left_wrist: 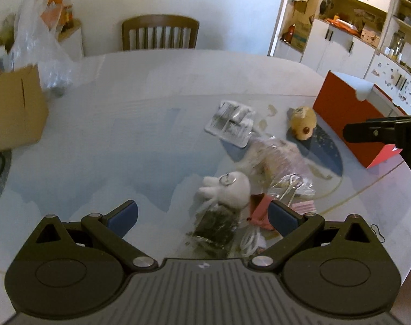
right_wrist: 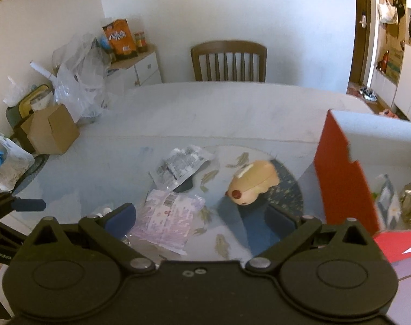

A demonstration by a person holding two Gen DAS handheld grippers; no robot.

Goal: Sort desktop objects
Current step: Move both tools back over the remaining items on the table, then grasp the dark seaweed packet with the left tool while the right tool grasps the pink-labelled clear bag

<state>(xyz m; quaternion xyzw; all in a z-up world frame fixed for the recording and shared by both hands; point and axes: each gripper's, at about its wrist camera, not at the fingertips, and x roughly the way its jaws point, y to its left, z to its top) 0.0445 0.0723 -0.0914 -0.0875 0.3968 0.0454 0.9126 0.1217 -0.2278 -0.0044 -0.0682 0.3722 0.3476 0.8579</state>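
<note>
We log: L gripper [left_wrist: 202, 218] jaws wide, empty, above white plush [left_wrist: 227, 189] & dark bag [left_wrist: 216, 227] | R gripper [right_wrist: 201, 220] jaws wide, empty, tan plush [right_wrist: 252, 182] just ahead | red box [right_wrist: 343, 184] right, 2+ items inside | risk: crinkly bags overlap, we may snag 2.

Both wrist cameras look down and forward over a glass table [left_wrist: 124, 135] toward a wooden chair [left_wrist: 160, 32] by the far wall. The left view sits left of the right; both share the tan plush toy [right_wrist: 252, 182] and red box [right_wrist: 340, 176].
</note>
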